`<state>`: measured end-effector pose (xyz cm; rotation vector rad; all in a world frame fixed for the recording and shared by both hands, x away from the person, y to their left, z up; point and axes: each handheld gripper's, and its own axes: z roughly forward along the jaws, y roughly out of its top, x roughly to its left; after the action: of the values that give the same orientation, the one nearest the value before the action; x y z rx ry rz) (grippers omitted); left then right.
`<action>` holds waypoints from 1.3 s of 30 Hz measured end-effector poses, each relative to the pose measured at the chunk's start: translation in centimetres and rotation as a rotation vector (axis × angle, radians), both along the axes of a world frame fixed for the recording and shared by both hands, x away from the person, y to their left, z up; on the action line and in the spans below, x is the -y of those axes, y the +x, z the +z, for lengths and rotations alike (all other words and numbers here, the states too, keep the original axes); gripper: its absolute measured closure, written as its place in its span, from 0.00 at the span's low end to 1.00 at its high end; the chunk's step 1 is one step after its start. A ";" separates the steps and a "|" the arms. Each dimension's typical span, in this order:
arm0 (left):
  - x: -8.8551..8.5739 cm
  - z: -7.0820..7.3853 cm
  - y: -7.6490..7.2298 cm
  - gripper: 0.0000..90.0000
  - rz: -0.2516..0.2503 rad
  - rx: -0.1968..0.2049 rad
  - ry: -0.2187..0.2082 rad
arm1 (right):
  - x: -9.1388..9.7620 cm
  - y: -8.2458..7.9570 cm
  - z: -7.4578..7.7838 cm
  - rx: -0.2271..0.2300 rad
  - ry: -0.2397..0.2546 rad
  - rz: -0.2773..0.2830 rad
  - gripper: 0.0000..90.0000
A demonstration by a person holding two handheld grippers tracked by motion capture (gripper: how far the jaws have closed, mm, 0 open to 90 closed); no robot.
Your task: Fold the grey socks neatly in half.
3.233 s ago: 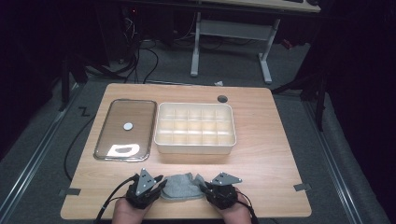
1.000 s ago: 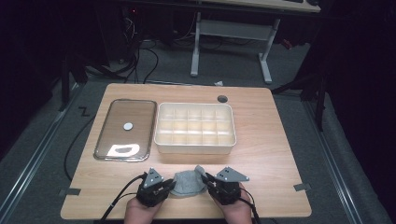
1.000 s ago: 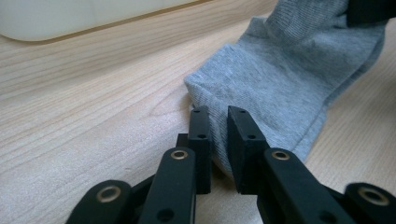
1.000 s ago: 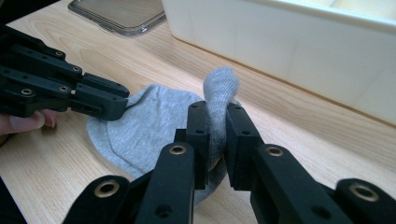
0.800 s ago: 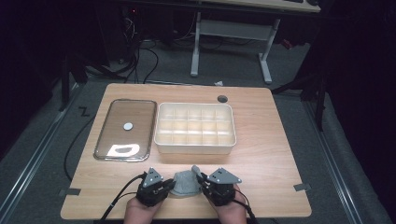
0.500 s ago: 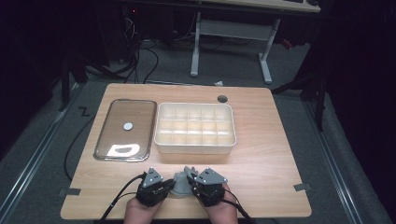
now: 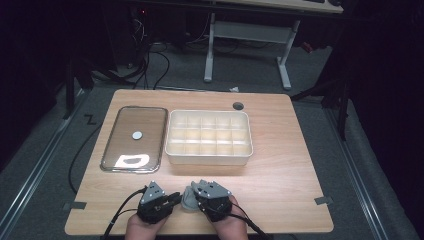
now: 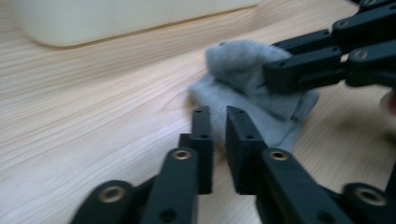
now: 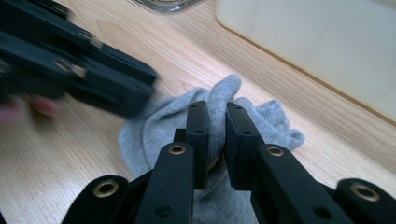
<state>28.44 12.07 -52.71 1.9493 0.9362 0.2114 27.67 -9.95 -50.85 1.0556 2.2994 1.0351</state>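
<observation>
The cream plastic compartment tray [image 7: 209,137] sits mid-table on the light wooden table [image 7: 290,165]. Left of it — just beside — lies the clear rectangular lid [image 7: 134,138]. Nearer the person than the tray, the crumpled grey cloth [image 7: 189,199] lies between the left gripper [image 7: 170,200] and the right gripper [image 7: 200,192].

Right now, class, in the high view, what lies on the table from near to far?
Grey sock between the two grippers → white divided box → small dark hole in the tabletop.
</observation>
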 end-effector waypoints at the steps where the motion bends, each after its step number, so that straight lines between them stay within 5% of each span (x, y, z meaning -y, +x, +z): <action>1: -0.1 0.1 -0.3 0.97 0.003 0.014 0.055 | 0.0 0.0 -0.1 -0.004 0.002 0.000 0.91; 8: 1.3 -0.8 -0.4 1.00 -0.042 0.007 0.139 | -0.3 -0.3 0.4 0.008 0.016 0.011 0.90; 12: 1.4 -0.8 -0.4 1.00 -0.050 0.008 0.135 | -1.0 -0.7 0.7 0.018 0.018 0.038 0.90; 19: 1.3 -0.9 -0.3 0.98 -0.056 0.003 0.119 | -1.7 -0.5 -1.0 -0.044 0.000 0.092 0.82; 26: 1.2 -0.9 -0.2 0.93 -0.057 -0.004 0.108 | 0.0 -1.3 1.7 -0.005 0.083 0.060 0.73; 34: 1.3 -0.9 -0.3 0.93 -0.054 0.002 0.112 | -0.3 -0.8 0.0 -0.058 0.081 0.044 0.71; 37: 1.2 -0.9 -0.2 0.93 -0.051 -0.001 0.110 | -0.9 -0.7 -1.0 -0.075 0.052 0.044 0.75; 39: 1.2 -0.9 -0.2 0.93 -0.051 -0.003 0.109 | -1.1 -0.6 -1.4 -0.067 0.045 0.036 0.93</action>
<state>28.22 10.86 -53.61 2.0717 0.8914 0.2345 27.08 -8.87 -52.24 1.0866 2.3666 1.0861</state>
